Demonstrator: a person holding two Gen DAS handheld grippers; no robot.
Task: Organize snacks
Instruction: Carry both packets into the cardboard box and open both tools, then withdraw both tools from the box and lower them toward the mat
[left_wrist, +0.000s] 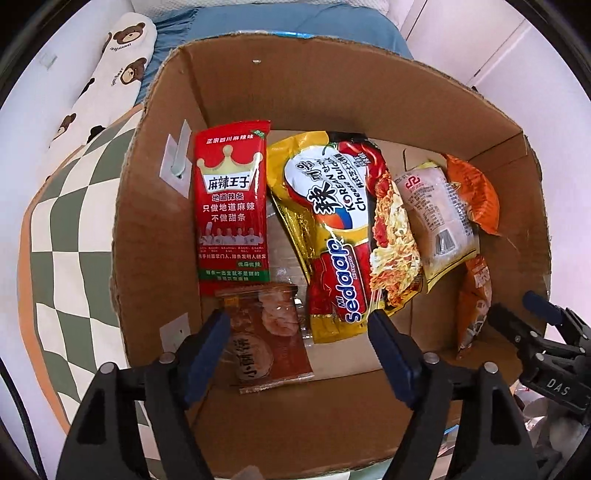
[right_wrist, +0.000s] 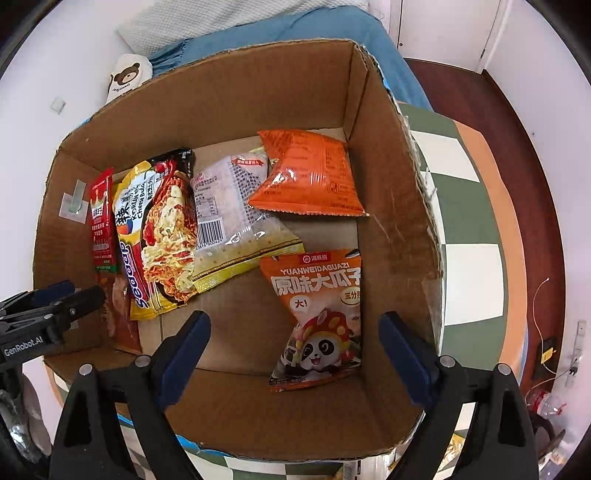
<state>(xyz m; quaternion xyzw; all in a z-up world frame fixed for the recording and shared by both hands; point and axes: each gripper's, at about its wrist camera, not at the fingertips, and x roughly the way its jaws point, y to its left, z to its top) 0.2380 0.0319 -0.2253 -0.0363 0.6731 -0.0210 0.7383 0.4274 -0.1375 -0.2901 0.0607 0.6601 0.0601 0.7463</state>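
My left gripper (left_wrist: 299, 347) and right gripper (right_wrist: 295, 350) both hang spread apart and empty over the brown cardboard box (right_wrist: 229, 96) holding six snack packets.

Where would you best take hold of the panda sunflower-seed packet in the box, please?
Take the panda sunflower-seed packet by its upper sealed edge, coming straight down with the right claw, which is open above it. The packet lies flat on the cardboard box floor, apart from the other snacks, and that flat seam looks thin enough to pinch.
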